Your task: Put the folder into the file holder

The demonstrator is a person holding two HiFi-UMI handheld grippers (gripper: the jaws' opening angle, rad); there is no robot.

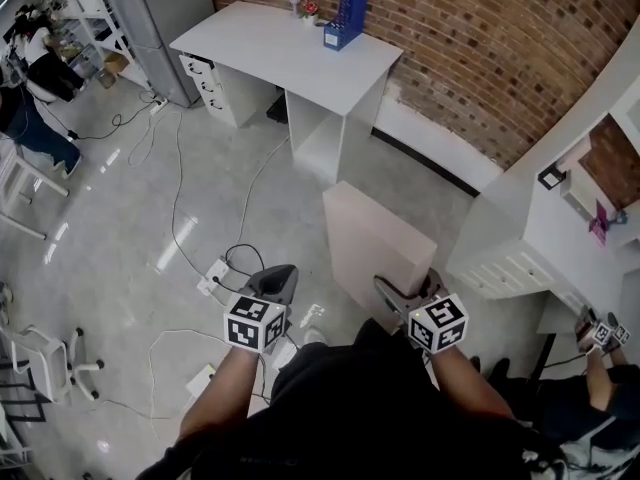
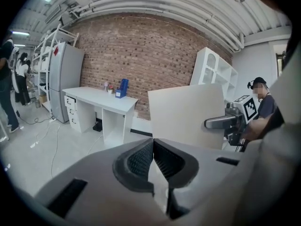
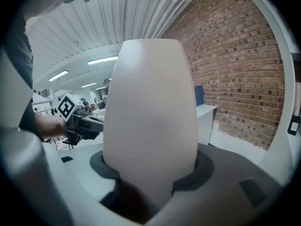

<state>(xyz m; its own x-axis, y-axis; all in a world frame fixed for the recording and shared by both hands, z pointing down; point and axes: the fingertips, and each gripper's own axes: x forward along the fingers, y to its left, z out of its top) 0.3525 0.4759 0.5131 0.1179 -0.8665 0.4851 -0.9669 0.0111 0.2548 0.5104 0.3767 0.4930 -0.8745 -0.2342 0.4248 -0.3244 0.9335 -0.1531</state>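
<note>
**A:** The right gripper (image 1: 410, 288) is pinching the pale folder (image 1: 375, 240) by its near edge and holding it upright in the air, over the floor (image 1: 130, 228).

**B:** And the left gripper (image 1: 279, 274)?

**A:** Its jaws are pressing together on nothing, and it's hovering just beside the folder.

**B:** Where's the file holder (image 1: 347, 13) standing?

**A:** The blue one is sitting on the white worktop (image 1: 270, 53) by the brick wall (image 1: 480, 48), well apart from the folder.
</note>
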